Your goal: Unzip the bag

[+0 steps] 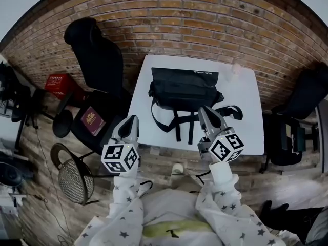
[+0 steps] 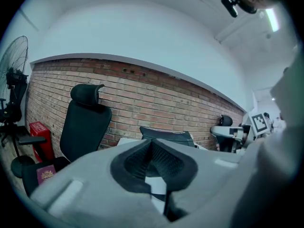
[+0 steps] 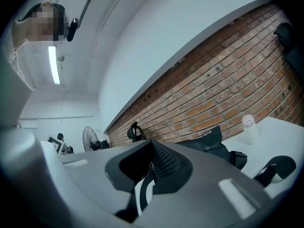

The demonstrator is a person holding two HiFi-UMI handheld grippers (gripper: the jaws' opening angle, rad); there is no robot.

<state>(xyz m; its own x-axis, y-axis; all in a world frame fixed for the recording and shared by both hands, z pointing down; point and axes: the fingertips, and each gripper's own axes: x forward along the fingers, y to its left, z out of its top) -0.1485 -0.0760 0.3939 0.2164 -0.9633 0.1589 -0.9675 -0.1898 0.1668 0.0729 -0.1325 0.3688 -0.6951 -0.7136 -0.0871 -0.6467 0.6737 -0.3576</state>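
Observation:
A black bag [image 1: 184, 87] lies on the white table [image 1: 248, 116] against the brick wall, its straps [image 1: 180, 123] trailing toward the near edge. The bag also shows in the left gripper view [image 2: 167, 136] and the right gripper view [image 3: 209, 140]. My left gripper [image 1: 134, 120] is shut and empty, held off the table's near left corner. The right gripper [image 1: 204, 109] is shut and empty too, hovering over the straps just in front of the bag. Neither touches the bag.
A small white bottle [image 1: 236, 69] stands at the table's far right corner. A black office chair [image 1: 97, 60] holding a maroon book [image 1: 93, 120] stands left of the table. Another dark chair [image 1: 292, 132] is at the right. A floor fan [image 1: 74, 177] and a red crate [image 1: 59, 83] sit at left.

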